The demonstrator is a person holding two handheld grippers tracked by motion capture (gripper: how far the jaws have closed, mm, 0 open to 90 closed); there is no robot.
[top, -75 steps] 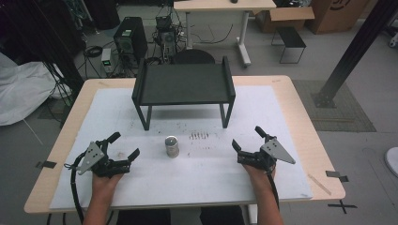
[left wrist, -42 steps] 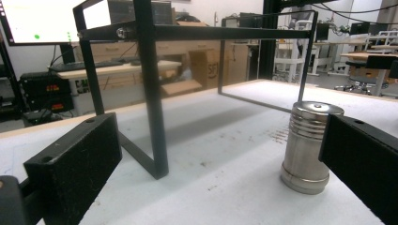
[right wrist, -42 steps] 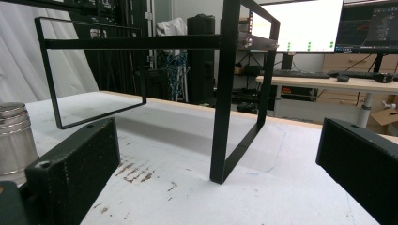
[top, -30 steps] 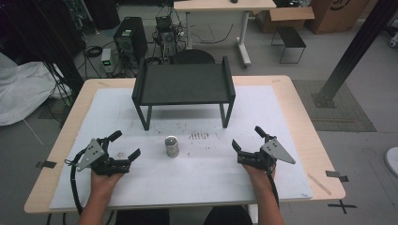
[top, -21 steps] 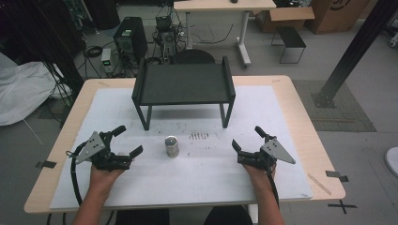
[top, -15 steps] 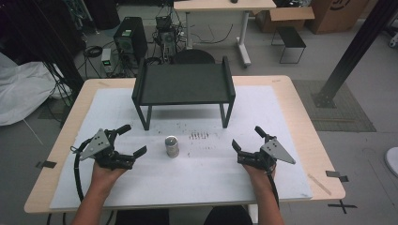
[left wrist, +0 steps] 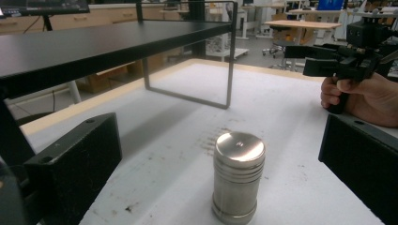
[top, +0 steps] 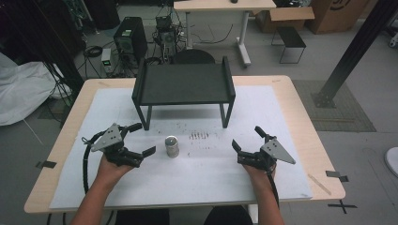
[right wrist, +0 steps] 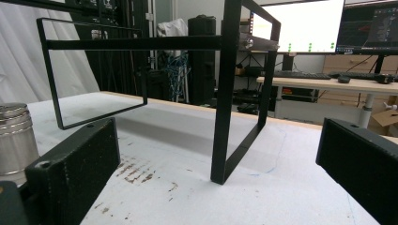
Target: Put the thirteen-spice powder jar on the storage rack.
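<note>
A small steel canister (top: 172, 146) stands upright on the white mat, in front of a black metal shelf (top: 183, 84). My left gripper (top: 143, 138) is open just left of the canister, jaws pointing at it without touching. In the left gripper view the canister (left wrist: 237, 176) stands between and a little beyond my two black fingers (left wrist: 80, 159). My right gripper (top: 246, 138) is open well to the right of the canister, with nothing in it. In the right gripper view the canister (right wrist: 16, 133) sits at the left edge and the shelf leg (right wrist: 225, 93) is ahead.
The white mat (top: 281, 117) covers most of the wooden table (top: 300, 93). Dark smudges (top: 199, 136) mark the mat right of the canister. The shelf stands on thin legs, open underneath. Behind the table are a computer tower (top: 127, 40) and a desk (top: 220, 5).
My left gripper has moved right and slightly forward, closer to the canister, staying open. The right gripper and the canister have not moved.
</note>
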